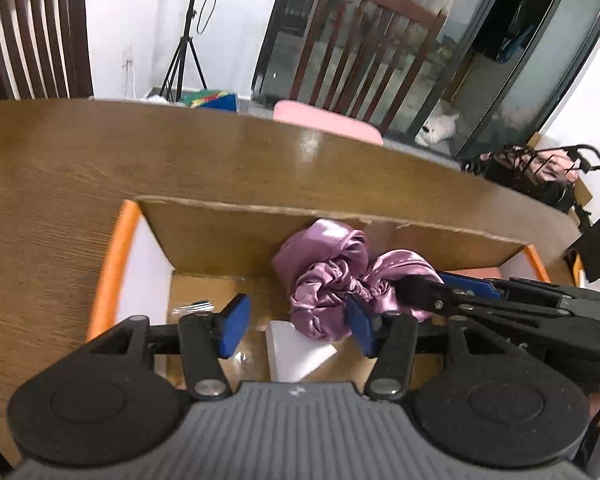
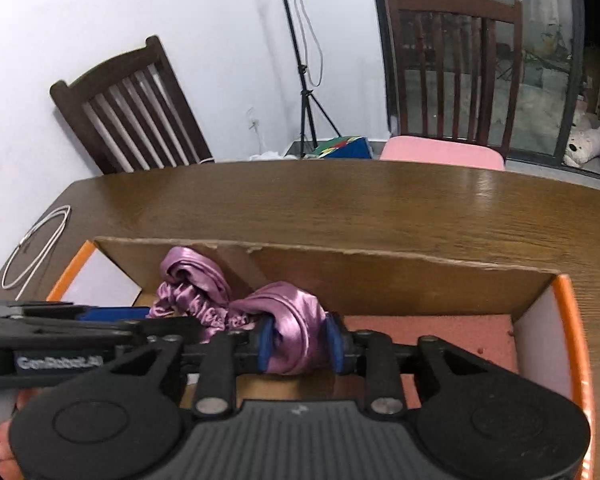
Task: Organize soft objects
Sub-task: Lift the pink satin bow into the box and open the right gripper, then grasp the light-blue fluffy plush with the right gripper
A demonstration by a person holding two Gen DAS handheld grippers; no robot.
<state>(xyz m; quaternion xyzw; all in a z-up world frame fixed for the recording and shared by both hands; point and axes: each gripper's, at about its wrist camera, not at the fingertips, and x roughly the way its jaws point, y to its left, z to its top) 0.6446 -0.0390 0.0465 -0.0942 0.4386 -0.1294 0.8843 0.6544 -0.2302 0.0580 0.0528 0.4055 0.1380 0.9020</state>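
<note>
My right gripper pinches the near-right fold of the purple satin cloth in the box, while my left gripper gapes empty beside its left end.

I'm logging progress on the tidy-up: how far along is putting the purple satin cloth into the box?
Done: the purple satin cloth is bunched inside the cardboard box. In hand: the left gripper is open, off it; the right gripper has a fold between its pads. Left: freeing that fold and pulling both grippers out.

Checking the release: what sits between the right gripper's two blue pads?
A fold of the purple satin cloth sits between the right gripper pads, seen in the right wrist view.
</note>
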